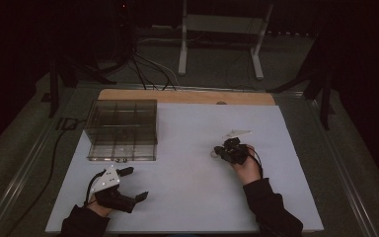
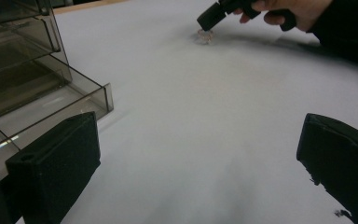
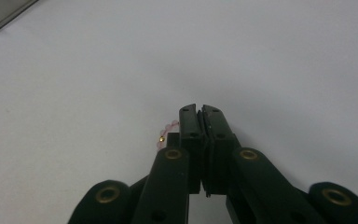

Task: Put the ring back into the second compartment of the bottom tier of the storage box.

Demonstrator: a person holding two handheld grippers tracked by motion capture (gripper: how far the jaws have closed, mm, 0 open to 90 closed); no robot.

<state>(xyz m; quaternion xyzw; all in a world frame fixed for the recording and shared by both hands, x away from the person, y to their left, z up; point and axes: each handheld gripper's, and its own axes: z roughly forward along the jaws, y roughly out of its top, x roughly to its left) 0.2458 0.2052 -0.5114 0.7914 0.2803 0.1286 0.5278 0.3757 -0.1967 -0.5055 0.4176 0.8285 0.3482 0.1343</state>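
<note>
The right gripper [image 3: 200, 112] pinches a pink beaded bracelet [image 3: 164, 133], well right of the smoky clear plastic compartment box [image 1: 122, 129]; the left gripper [image 1: 133, 183], spread wide, sits just below the box's front edge on open white tabletop [image 1: 192, 197].

This looks like a recording lab or test room rather than a home or shop. A bench covered by a plain white sheet [image 1: 187, 148], with a strip of its pale wooden top [image 1: 187, 96] left bare at the far edge, stands alone on a dull grey-green floor [image 1: 335, 148] in a darkened room. Black cables [image 1: 148, 69] run loose across the floor behind it (several bundled together), past the white metal legs of a stand [image 1: 219, 44] and dark tripod-like supports [image 1: 321, 89]. A smoky clear plastic compartment box [image 1: 122, 129] sits on the bench.
</note>
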